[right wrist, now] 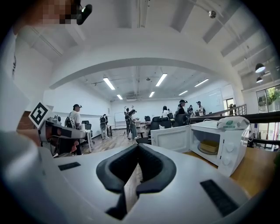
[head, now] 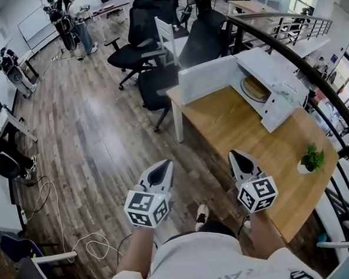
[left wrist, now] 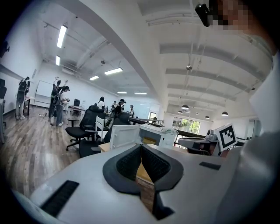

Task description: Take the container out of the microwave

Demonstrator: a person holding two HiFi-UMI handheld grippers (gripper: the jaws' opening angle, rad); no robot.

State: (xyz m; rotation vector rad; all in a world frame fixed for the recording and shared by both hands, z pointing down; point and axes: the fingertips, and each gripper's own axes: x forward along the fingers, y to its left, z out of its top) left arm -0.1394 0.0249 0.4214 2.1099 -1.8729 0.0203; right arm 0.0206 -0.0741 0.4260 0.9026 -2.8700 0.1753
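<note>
Container [head: 256, 88] sits inside the microwave [head: 280, 79] at the far end of the surface [head: 233, 132], not yet touched. Left hand-held gripper [head: 158, 174]: jaws closed tip to tip, nothing between them, held off the near edge of the surface, above the floor [head: 92, 147]. Microwave door [head: 209, 78]: swung fully open to the left, so the cavity is accessible. Right hand-held gripper [head: 242, 162]: likewise clenched and empty, over the near end of the surface, well short of the microwave. Judgement: approach not begun; the jaws must part before any grasp.
</note>
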